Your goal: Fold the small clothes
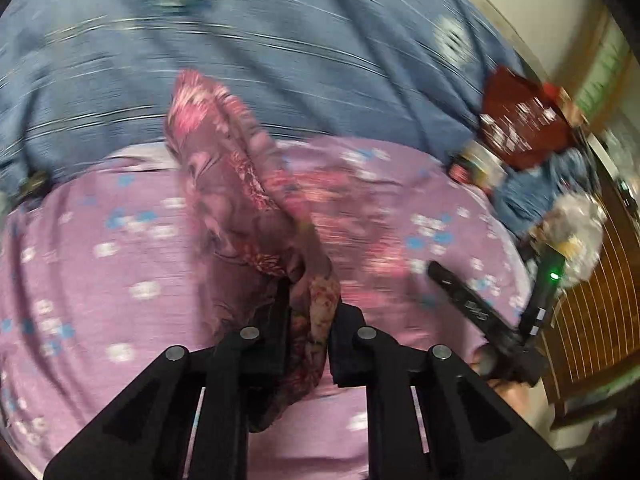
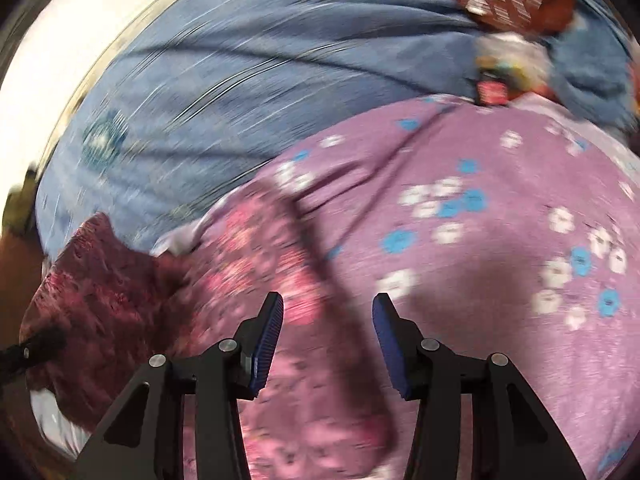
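Left claw pinching floral garment, lifted

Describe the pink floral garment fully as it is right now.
The garment is thin, soft-looking fabric, dark pink to maroon with a lighter floral print. It is bunched and lifted, not flat: the left gripper has its jaws shut on a gathered fold, and the cloth rises in a crumpled ridge. The rest trails onto the purple sheet. The right gripper stands open above it. Motion blur hides finer detail.
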A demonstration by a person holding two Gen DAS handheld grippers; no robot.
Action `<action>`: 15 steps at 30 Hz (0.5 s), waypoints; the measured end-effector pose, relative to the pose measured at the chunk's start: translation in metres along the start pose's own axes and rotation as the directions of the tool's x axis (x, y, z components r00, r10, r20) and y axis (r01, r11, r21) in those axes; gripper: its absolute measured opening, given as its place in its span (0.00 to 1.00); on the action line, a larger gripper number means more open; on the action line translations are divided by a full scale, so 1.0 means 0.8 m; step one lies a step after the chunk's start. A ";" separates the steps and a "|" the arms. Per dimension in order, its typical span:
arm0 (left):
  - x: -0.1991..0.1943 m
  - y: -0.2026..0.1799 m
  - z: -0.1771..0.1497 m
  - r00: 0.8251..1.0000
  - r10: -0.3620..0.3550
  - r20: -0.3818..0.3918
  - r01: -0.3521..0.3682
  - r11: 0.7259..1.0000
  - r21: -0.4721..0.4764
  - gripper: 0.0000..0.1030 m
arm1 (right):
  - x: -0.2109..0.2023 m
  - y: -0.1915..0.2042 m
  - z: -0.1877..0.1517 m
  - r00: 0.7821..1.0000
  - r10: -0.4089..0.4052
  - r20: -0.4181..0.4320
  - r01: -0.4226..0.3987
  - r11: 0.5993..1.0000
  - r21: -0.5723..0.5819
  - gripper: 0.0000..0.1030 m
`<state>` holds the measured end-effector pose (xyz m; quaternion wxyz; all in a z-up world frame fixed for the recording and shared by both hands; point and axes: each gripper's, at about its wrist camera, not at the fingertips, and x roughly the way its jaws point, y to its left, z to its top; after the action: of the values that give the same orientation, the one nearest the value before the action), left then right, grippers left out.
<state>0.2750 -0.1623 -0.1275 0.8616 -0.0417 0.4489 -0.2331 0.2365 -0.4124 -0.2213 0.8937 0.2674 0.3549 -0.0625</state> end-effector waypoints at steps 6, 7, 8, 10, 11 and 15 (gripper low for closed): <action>0.078 -0.101 -0.012 0.981 -0.162 -0.106 0.168 0.985 0.050 0.26 | -0.012 -0.075 0.022 0.998 -0.056 0.040 0.047 0.979 0.196 0.49; 0.078 -0.099 -0.013 0.974 -0.198 -0.106 0.203 0.979 0.032 0.31 | -0.013 -0.085 0.024 0.997 -0.059 0.039 0.049 0.974 0.220 0.49; 0.070 -0.094 -0.014 0.970 -0.226 -0.092 0.229 0.973 0.023 0.45 | -0.014 -0.090 0.024 0.998 -0.057 0.036 0.047 0.971 0.233 0.49; 0.036 -0.072 -0.015 0.970 -0.242 0.005 0.242 0.970 0.028 0.66 | -0.013 -0.093 0.025 0.998 -0.050 0.030 0.041 0.971 0.236 0.49; 0.021 -0.059 -0.015 0.972 -0.226 0.057 0.225 0.974 0.030 0.71 | -0.016 -0.092 0.024 0.998 -0.048 0.035 0.039 0.973 0.227 0.49; -0.007 0.003 -0.021 0.988 -0.007 0.152 0.006 1.000 0.008 0.75 | -0.027 -0.070 0.022 0.996 0.041 0.079 -0.054 0.984 0.170 0.49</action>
<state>0.2597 -0.1556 -0.1343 0.8928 -0.0577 0.3807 -0.2339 0.2141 -0.4713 -0.2201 0.8812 0.3496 0.3076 -0.0815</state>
